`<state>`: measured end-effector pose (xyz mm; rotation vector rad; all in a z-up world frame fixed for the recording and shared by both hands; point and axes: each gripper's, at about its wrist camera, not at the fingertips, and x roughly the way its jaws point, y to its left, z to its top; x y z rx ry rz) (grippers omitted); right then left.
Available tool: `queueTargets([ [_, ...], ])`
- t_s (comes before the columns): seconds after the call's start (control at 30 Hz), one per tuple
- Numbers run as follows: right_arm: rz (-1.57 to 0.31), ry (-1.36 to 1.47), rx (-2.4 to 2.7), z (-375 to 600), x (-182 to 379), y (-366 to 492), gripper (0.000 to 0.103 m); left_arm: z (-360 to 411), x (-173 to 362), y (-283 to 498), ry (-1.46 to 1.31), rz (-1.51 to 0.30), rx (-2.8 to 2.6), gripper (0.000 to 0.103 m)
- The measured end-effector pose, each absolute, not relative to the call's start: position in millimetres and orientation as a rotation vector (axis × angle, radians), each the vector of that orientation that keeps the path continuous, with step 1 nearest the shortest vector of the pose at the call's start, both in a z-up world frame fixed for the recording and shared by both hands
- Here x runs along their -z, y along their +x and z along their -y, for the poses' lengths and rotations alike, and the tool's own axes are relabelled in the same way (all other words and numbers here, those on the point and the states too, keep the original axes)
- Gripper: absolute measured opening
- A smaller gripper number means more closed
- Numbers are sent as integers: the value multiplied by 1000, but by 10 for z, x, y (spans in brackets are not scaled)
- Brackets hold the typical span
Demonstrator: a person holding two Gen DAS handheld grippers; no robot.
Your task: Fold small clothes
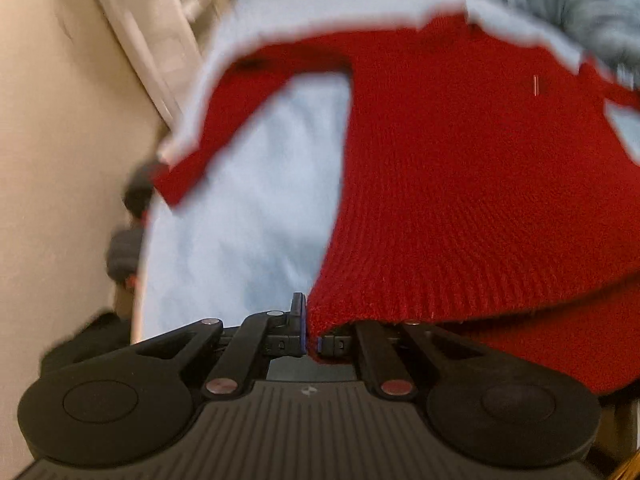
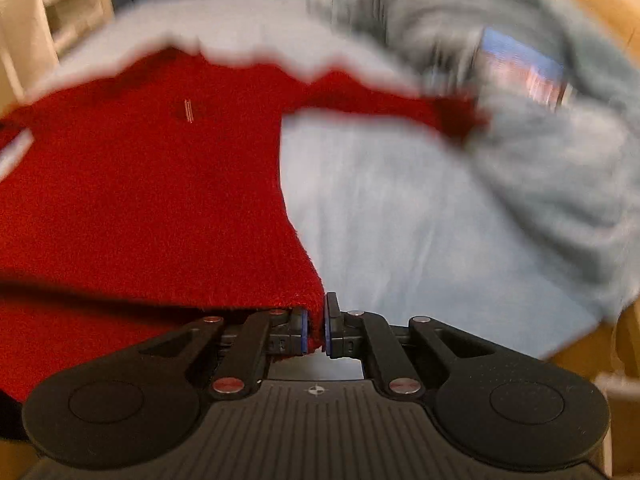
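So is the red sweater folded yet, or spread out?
Mostly spread: the red sweater lies flat with sleeves out; only its hem is raised, pinched at the corners by the left gripper and right gripper.

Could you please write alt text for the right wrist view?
The right tongs are shut on a bottom corner of a red sweater spread over a pale blue sheet. A grey garment lies heaped beyond, blurred.

No text, label, brand or number can be read; the printed patch (image 2: 522,70) on the grey garment (image 2: 560,152) is too blurred.
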<state>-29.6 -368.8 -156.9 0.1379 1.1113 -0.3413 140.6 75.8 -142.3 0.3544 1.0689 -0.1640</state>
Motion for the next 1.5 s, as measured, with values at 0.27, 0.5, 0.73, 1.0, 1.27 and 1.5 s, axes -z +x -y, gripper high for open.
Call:
queueTargets([
  [0.27,-1163,133,297,3551,1688,-288,7,-609,1547,1345,454,-1064,176,9],
  [0.5,-1242,139,261,3582,1648,-406,20,-773,1410,1237,410,-1010,149,86],
  [0.73,-1008,194,292,3521,1123,-389,58,-870,993,1330,240,-895,196,92],
  [1.0,-976,171,227,3257,1266,269,68,-596,1238,1268,574,-949,295,92],
  [1.27,-1029,182,197,3087,1415,200,68,-961,1501,1297,493,-1167,282,103],
  [1.5,-1033,226,204,3011,1399,-7,68,-1069,1159,1159,348,-1073,198,103],
])
